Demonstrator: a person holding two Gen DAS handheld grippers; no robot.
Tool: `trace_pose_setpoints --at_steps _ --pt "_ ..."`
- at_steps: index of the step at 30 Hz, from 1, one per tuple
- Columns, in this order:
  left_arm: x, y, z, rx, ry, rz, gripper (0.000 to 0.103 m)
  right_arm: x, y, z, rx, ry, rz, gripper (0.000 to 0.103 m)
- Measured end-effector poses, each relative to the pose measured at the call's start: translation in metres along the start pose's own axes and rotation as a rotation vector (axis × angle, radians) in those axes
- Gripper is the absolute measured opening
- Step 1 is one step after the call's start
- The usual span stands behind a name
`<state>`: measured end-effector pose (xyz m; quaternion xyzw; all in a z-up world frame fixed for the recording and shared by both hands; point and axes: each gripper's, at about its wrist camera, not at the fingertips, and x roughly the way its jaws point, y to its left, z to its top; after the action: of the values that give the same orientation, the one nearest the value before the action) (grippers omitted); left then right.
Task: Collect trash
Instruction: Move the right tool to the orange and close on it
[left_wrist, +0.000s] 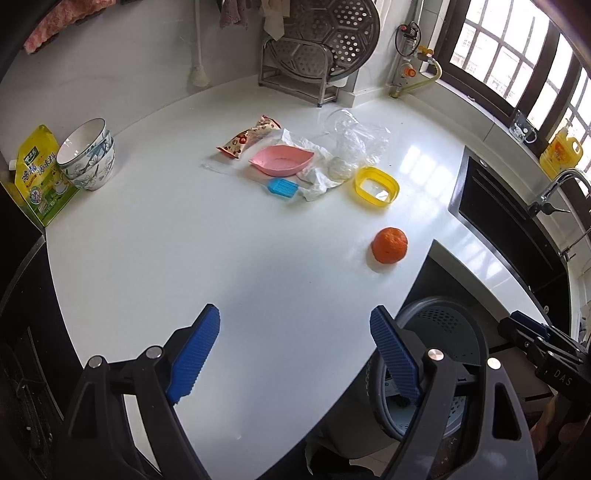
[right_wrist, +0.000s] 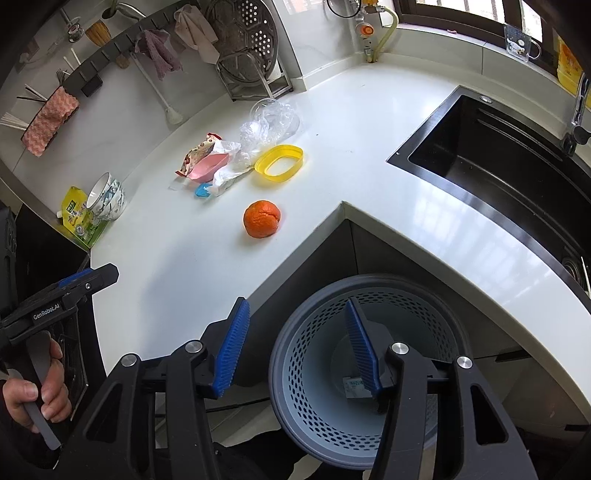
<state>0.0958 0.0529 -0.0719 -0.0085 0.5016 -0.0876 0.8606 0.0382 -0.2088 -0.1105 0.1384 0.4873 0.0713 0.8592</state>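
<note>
White counter (left_wrist: 184, 229) fills the L wrist view. L gripper (left_wrist: 291, 350) hangs over its near edge, blue pads spread wide, nothing btwn them. Trash sits mid-counter, well apart from it: snack wrapper (left_wrist: 247, 137), crumpled white bag (left_wrist: 314, 173) under a pink dish (left_wrist: 280, 160), clear plastic (left_wrist: 354, 136), yellow lid (left_wrist: 376, 185), blue brush (left_wrist: 281, 187) just beside the dish. Orange (left_wrist: 389, 245) lies alone, nearer the edge. Stacked bowls (left_wrist: 90, 155) and green-yellow pouch (left_wrist: 38, 177) at far left. Only a slice of the grey bin (left_wrist: 443, 328) shows below the counter, R gripper (left_wrist: 524, 332) poking in at right.

R wrist view: R gripper (right_wrist: 295, 347) is over the perforated bin (right_wrist: 306, 369), pads moderately apart, empty. Bin interior is seen here only, w/ a small paper label (right_wrist: 354, 386) on its bottom. Also extra here: whole black sink (right_wrist: 498, 173), hanging cloths (right_wrist: 159, 51), and a hand (right_wrist: 33, 391) on the L gripper's handle.
</note>
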Motion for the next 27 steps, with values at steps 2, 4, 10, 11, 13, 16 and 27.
trace_pose_setpoints --at_steps 2,4,10,11,13,16,27 --pt "0.007 0.011 0.008 -0.009 -0.002 0.0 0.082 0.009 0.006 0.004 0.006 0.002 -0.007 0.052" --pt "0.016 0.019 0.016 -0.018 -0.001 -0.002 0.083 0.018 0.011 0.008 0.013 0.007 -0.015 0.052" --pt "0.046 0.037 0.036 -0.031 0.016 -0.016 0.083 0.043 0.026 0.02 0.026 0.017 -0.047 0.052" --pt "0.05 0.038 0.038 -0.029 0.017 -0.018 0.083 0.047 0.027 0.023 0.031 0.019 -0.049 0.052" --pt "0.059 0.042 0.043 -0.022 0.019 -0.022 0.083 0.055 0.031 0.028 0.039 0.022 -0.054 0.052" --pt "0.071 0.046 0.053 -0.005 0.017 -0.025 0.083 0.065 0.036 0.035 0.045 0.021 -0.058 0.052" --pt "0.104 0.059 0.088 0.019 -0.006 -0.039 0.084 0.104 0.047 0.054 0.082 0.007 -0.081 0.053"
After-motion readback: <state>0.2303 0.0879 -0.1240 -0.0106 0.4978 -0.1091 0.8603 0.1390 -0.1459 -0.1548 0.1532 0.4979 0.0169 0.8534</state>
